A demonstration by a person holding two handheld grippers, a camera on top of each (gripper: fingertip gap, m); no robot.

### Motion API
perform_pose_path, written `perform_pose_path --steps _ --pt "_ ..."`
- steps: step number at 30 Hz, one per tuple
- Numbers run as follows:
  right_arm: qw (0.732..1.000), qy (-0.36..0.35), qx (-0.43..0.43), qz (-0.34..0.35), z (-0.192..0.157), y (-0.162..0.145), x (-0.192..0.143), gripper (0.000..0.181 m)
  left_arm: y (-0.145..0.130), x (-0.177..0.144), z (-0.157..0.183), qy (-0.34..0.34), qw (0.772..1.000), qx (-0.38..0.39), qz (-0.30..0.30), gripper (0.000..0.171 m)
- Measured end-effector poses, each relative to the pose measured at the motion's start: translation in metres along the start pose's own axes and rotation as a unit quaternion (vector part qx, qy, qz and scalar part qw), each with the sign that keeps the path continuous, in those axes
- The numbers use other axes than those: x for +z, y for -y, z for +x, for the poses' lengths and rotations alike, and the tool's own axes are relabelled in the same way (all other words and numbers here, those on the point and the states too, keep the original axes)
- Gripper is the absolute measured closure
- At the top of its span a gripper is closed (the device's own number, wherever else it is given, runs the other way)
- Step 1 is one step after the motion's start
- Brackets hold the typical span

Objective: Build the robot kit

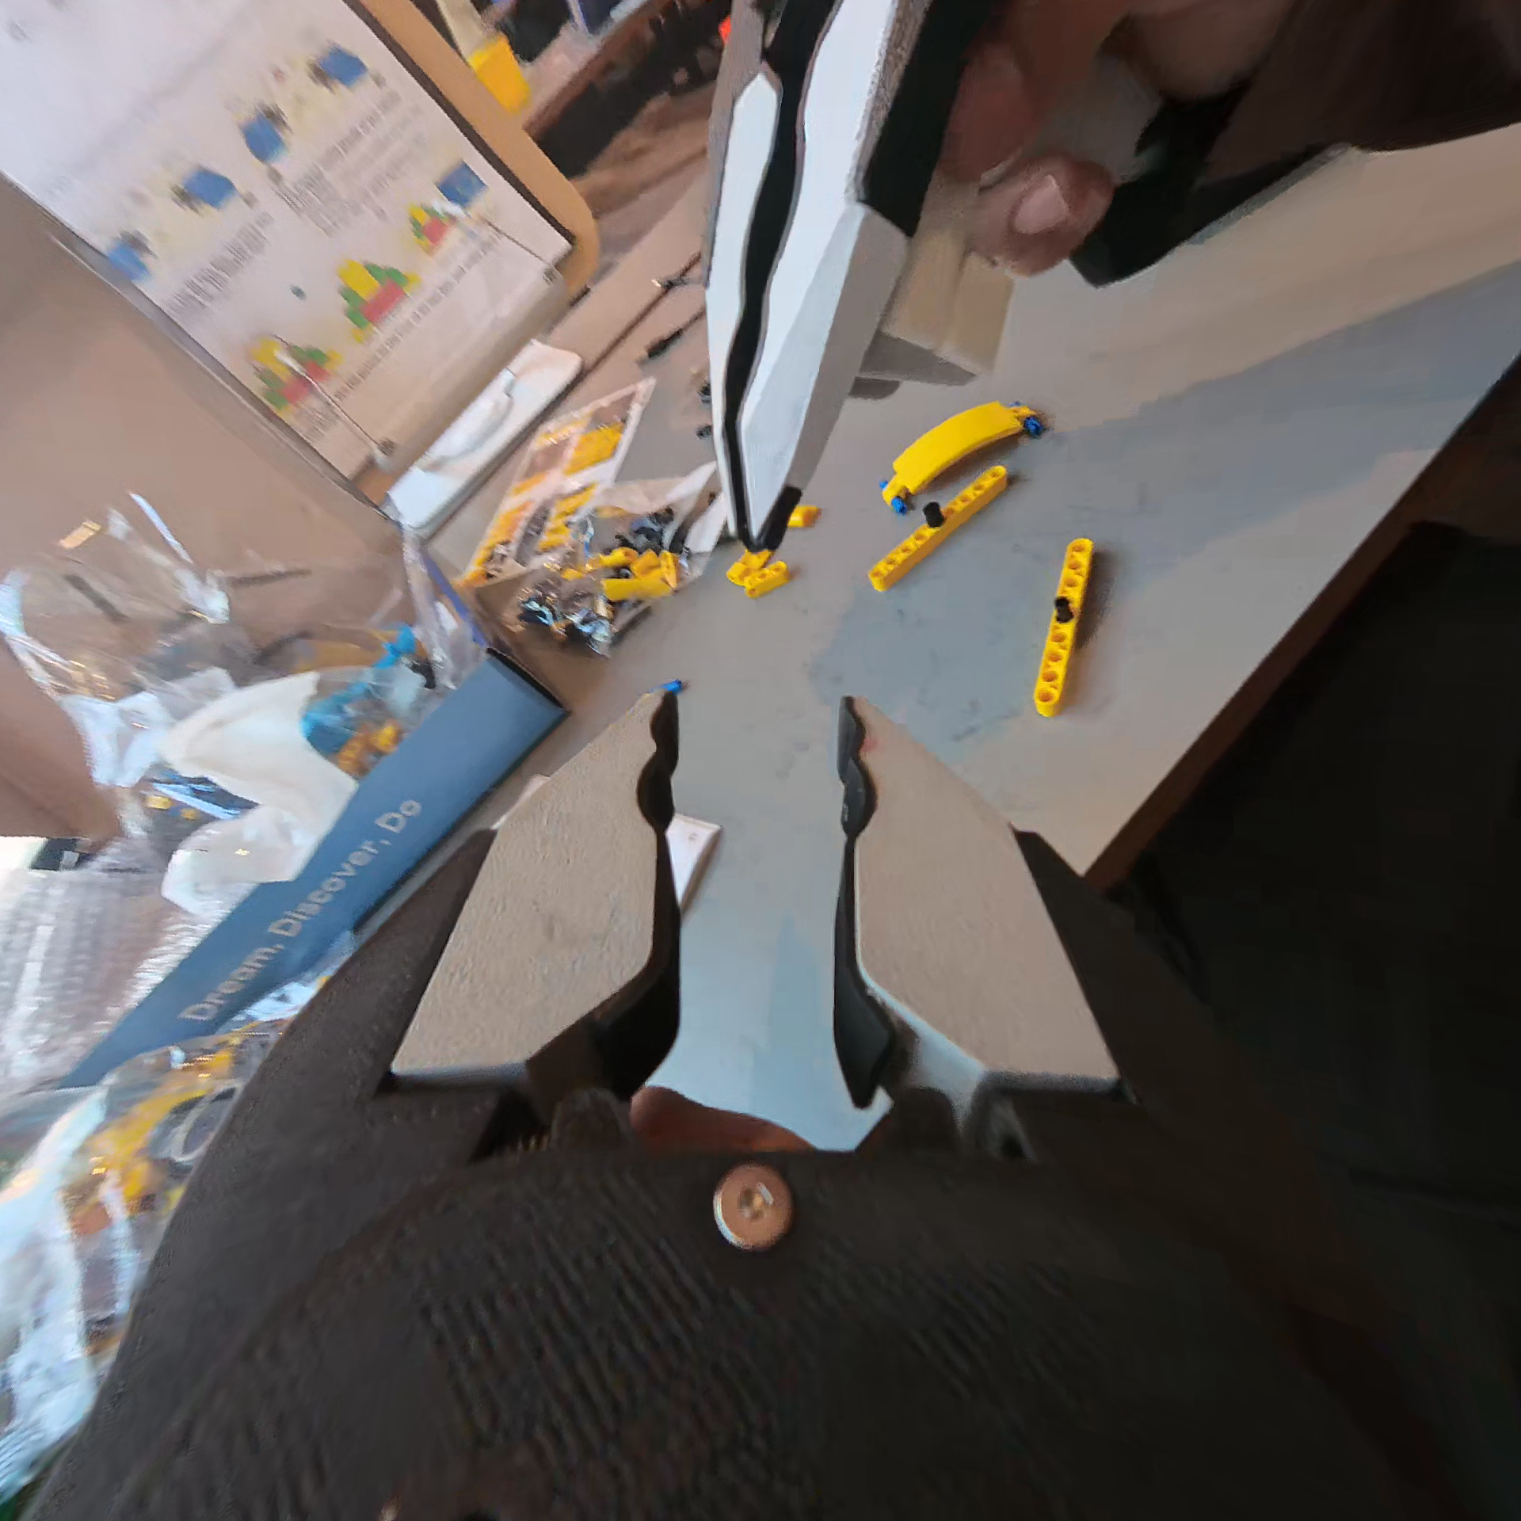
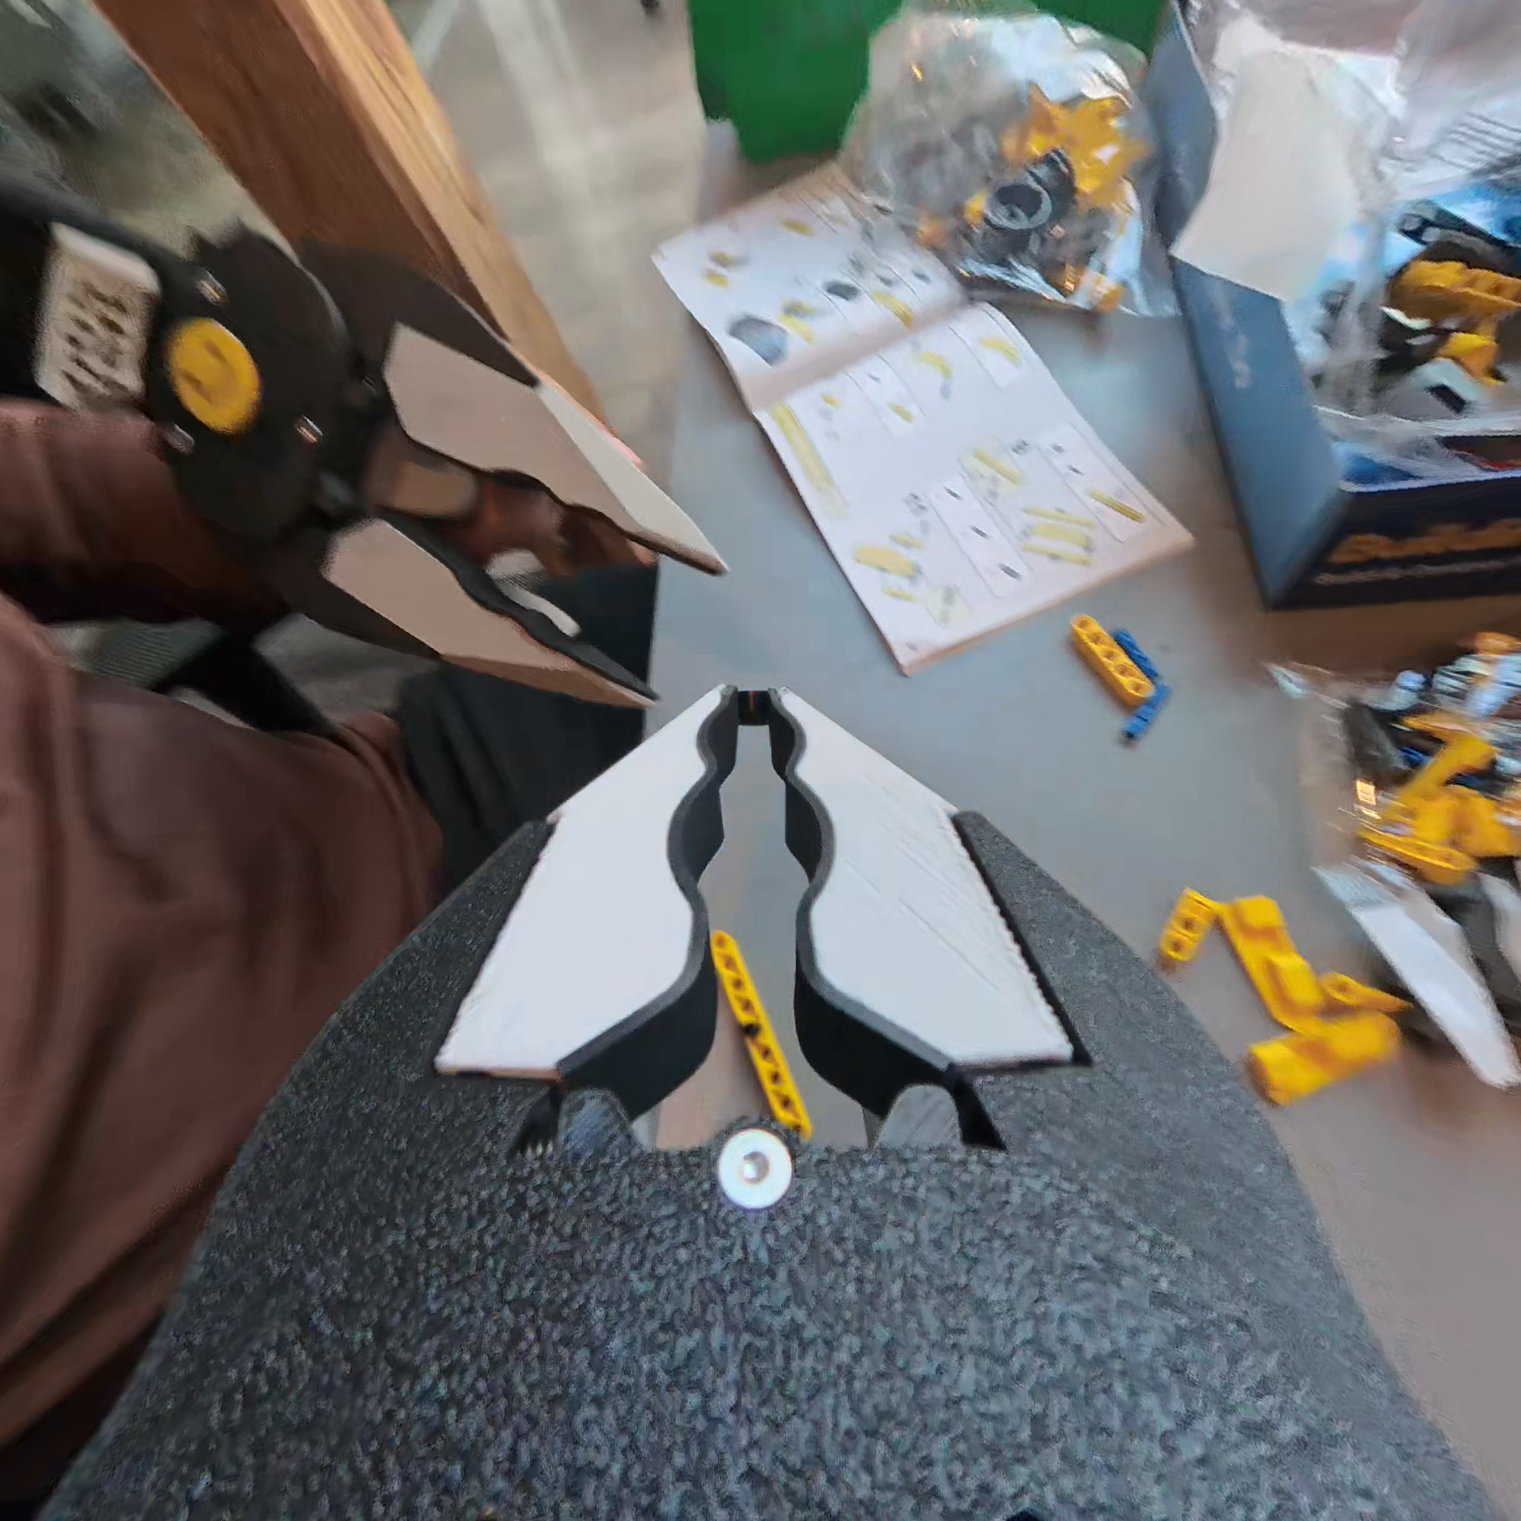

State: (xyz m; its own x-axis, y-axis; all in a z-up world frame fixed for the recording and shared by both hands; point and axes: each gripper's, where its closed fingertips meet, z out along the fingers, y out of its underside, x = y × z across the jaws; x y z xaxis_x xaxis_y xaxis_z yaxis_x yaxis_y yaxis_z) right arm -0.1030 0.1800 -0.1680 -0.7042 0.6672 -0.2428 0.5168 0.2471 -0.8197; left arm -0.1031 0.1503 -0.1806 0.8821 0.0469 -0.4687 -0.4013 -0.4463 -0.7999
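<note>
My right gripper (image 2: 753, 700) is almost closed, pinching a small black pin (image 2: 753, 706) at its tips. In the left wrist view the right gripper (image 1: 769, 531) comes down from above, tips with the pin just over some small yellow pieces (image 1: 757, 572) on the grey table (image 1: 946, 658). My left gripper (image 1: 757, 712) is open and empty, low over the table; a tiny blue pin (image 1: 672, 686) sits at its left fingertip. It also shows open in the right wrist view (image 2: 690, 634), at the table's edge. Two yellow holed beams (image 1: 938, 527) (image 1: 1063, 625), each with a black pin, lie nearby.
A yellow curved panel (image 1: 959, 444) lies beyond the beams. A clear bag of parts (image 1: 609, 576), an open instruction booklet (image 2: 930, 428) and a blue box (image 2: 1251, 411) of bagged parts stand around. Loose yellow pieces (image 2: 1284, 988) and a yellow-blue pair (image 2: 1119, 658) lie right. The table edge (image 2: 658, 625) is close. The grippers' ends are close to 4 centimeters from one another.
</note>
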Motion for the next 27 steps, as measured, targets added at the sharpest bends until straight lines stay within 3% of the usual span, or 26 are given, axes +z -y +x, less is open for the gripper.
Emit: perform_pose_path --steps 4,11,21,27 --pt "0.994 0.076 0.068 0.050 -0.022 0.019 0.003 0.175 0.012 -0.005 -0.008 0.048 0.998 0.032 0.031 0.141" --pt "0.965 0.158 0.169 0.127 -0.034 0.039 0.008 0.175 0.034 -0.018 -0.021 0.101 0.991 0.019 0.086 0.147" --pt "0.957 0.174 0.188 0.138 -0.042 0.040 0.017 0.175 0.035 -0.018 -0.020 0.113 0.989 0.042 0.089 0.166" --pt "0.967 0.174 0.161 0.096 -0.047 0.027 0.017 0.175 0.030 -0.018 -0.007 0.068 0.987 0.129 0.073 0.167"
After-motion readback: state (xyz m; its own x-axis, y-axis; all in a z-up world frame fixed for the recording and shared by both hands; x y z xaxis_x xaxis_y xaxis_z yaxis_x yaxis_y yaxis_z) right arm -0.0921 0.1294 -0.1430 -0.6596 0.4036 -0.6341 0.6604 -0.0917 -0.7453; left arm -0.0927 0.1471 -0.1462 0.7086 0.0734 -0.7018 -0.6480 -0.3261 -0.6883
